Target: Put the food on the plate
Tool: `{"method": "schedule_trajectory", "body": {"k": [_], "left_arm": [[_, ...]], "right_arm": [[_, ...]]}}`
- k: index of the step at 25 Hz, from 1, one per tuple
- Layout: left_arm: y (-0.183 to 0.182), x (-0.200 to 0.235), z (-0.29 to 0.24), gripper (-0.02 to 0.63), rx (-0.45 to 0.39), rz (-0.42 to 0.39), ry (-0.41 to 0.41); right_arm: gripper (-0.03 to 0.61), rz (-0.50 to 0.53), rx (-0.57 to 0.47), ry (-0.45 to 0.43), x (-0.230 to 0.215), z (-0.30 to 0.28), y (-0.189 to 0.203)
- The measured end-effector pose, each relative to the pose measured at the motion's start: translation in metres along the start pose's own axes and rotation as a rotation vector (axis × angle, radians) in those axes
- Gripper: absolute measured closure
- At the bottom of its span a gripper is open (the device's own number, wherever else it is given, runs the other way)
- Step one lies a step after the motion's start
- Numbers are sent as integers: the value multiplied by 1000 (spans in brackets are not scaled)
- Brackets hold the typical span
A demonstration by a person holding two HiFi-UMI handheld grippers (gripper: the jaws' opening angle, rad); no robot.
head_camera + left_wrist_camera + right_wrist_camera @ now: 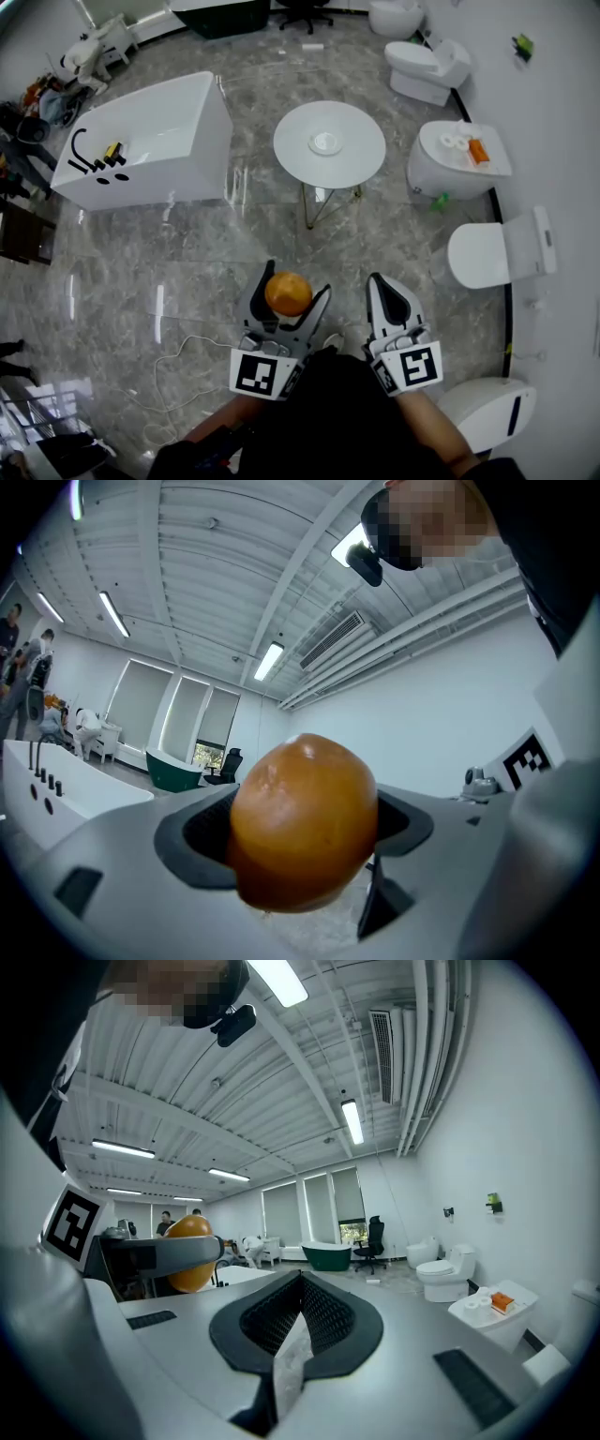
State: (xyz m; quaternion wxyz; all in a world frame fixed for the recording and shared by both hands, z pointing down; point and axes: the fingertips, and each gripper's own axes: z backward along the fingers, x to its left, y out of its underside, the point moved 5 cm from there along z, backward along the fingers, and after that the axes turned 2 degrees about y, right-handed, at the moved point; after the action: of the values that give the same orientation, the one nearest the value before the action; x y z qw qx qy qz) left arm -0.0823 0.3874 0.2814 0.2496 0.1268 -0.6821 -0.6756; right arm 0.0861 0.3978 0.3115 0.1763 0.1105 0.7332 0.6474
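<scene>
A round orange-brown piece of food (288, 293) sits between the jaws of my left gripper (294, 287), which is shut on it and held low in front of me above the floor. The left gripper view shows the food (302, 819) filling the gap between the dark pads. My right gripper (386, 292) is beside it on the right, shut with nothing held; its pads (323, 1314) meet. The small white plate (326, 142) lies in the middle of a round white table (361, 164), well ahead of both grippers.
A white bathtub (150, 141) stands at the far left. Toilets (427, 66) (497, 253) and a white basin (459, 159) holding small items line the right wall. A white cable (178, 366) trails on the marble floor near my left side.
</scene>
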Motion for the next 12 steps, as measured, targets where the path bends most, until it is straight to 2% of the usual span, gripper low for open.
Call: {"method": "schedule_trajectory", "body": {"k": [3, 5, 7, 12], "left_arm": [[8, -6, -1, 224, 1, 39, -21], [12, -10, -4, 224, 11, 34, -36], [14, -14, -7, 224, 14, 25, -44], [27, -23, -13, 224, 18, 63, -49]], "right_arm": [[574, -6, 9, -10, -10, 4, 4], [574, -8, 4, -14, -17, 6, 4], [574, 14, -9, -20, -20, 6, 0], [574, 80, -47, -51, -21, 8, -11]]}}
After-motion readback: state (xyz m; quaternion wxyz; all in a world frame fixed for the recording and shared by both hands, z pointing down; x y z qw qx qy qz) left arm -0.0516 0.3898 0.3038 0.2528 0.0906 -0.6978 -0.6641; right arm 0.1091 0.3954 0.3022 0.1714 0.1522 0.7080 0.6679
